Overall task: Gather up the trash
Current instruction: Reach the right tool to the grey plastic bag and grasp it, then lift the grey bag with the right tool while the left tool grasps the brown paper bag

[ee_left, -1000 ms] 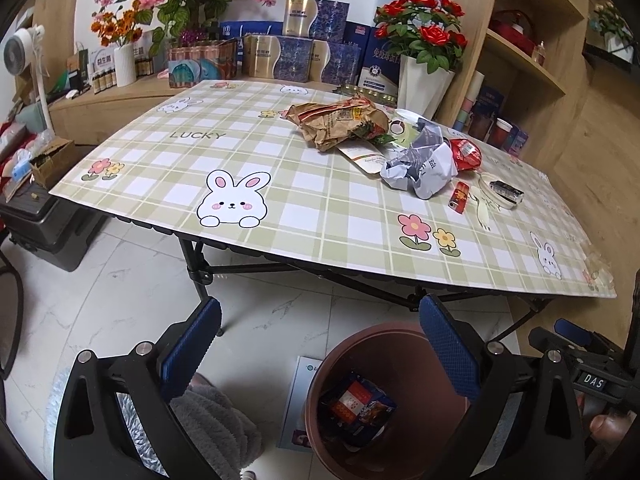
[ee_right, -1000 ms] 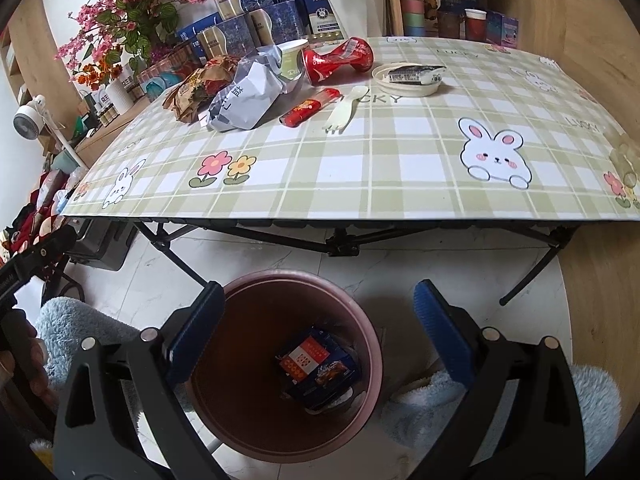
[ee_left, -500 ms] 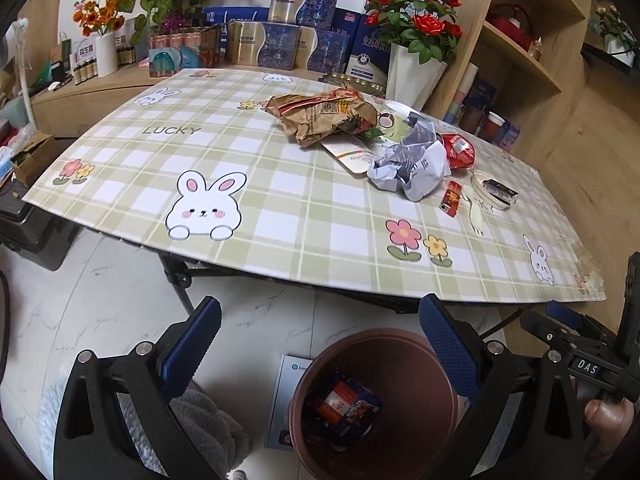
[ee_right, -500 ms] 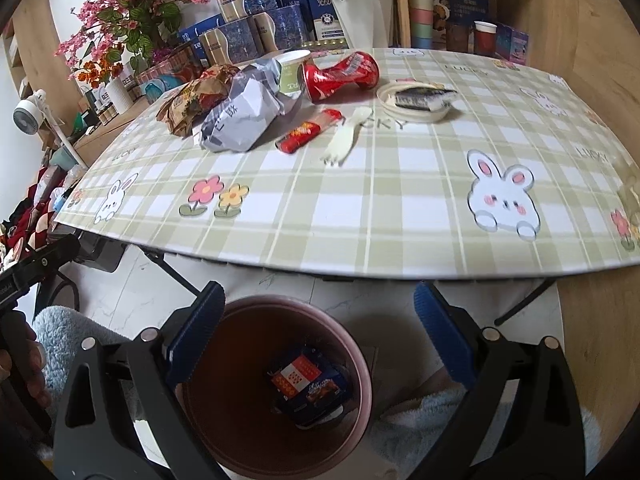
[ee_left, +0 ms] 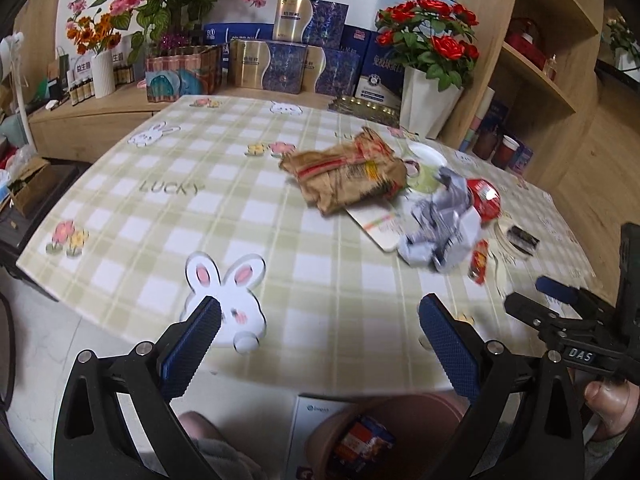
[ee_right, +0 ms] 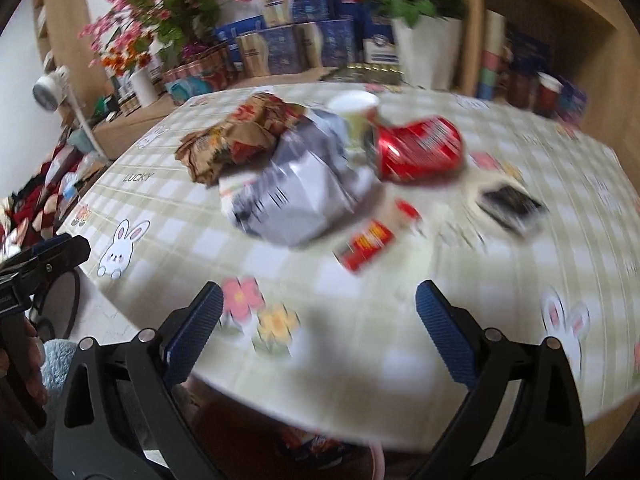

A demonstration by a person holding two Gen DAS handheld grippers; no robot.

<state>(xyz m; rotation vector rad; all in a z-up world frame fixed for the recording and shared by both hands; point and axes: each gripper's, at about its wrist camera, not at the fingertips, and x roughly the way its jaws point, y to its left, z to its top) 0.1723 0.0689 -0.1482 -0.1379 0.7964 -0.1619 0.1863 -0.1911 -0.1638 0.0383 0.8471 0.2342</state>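
Trash lies on the checked table [ee_left: 168,240]: a crumpled brown paper bag [ee_left: 344,176], a crumpled grey-white paper [ee_left: 440,232], a crushed red can [ee_right: 416,152], a paper cup [ee_right: 356,116], a red sachet [ee_right: 364,244] and a dark wrapper [ee_right: 508,204]. A brown bin [ee_left: 400,420] with a packet inside stands on the floor below the table's near edge. My left gripper [ee_left: 320,336] is open and empty over the near edge. My right gripper [ee_right: 316,320] is open and empty, just short of the sachet and grey paper.
Boxes [ee_left: 288,56], a vase of red roses [ee_left: 428,80] and pink flowers [ee_left: 132,4] line the back. Wooden shelves [ee_left: 540,40] stand at the right. A booklet [ee_left: 316,428] lies on the floor beside the bin.
Both grippers have risen from over the bin and moved forward over the table's near edge. The trash looks closer and blurred. Both stay open.
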